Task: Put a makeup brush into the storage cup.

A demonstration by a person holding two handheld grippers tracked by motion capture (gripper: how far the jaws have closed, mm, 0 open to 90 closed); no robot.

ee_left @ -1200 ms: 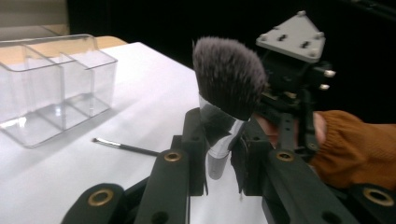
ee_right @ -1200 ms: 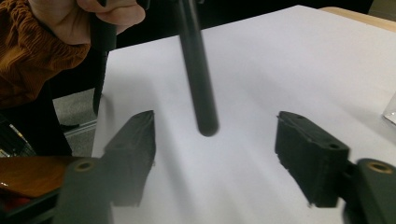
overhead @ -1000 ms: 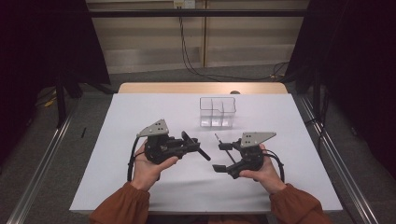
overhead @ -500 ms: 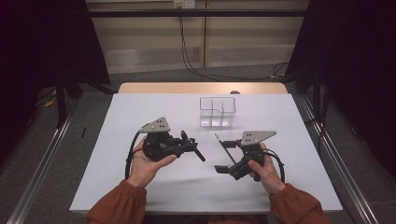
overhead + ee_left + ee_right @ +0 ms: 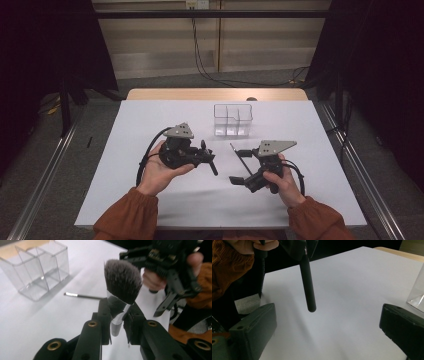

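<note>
1. The left gripper (image 5: 202,156) pinches a brush (image 5: 120,293) by its silver ferrule, bristles past the jaw tips and the black handle (image 5: 308,285) running out behind, so the handle end is free for a second grip.
2. The brush hangs above the sheet (image 5: 150,115), near its middle, at about 7 o'clock from the organizer (image 5: 232,120); the handle slants toward 4 o'clock, at the other hand.
3. The right gripper (image 5: 240,162) holds nothing. Its jaws have just been opening and now stand spread, the handle well ahead of them, which looks like readiness for a handover.
4. A thin liner brush (image 5: 83,296) lies flat on the sheet between the organizer and the right gripper, within reach.
5. The clear organizer stands upright at 12 o'clock with open compartments, probably where the brushes go.
</note>
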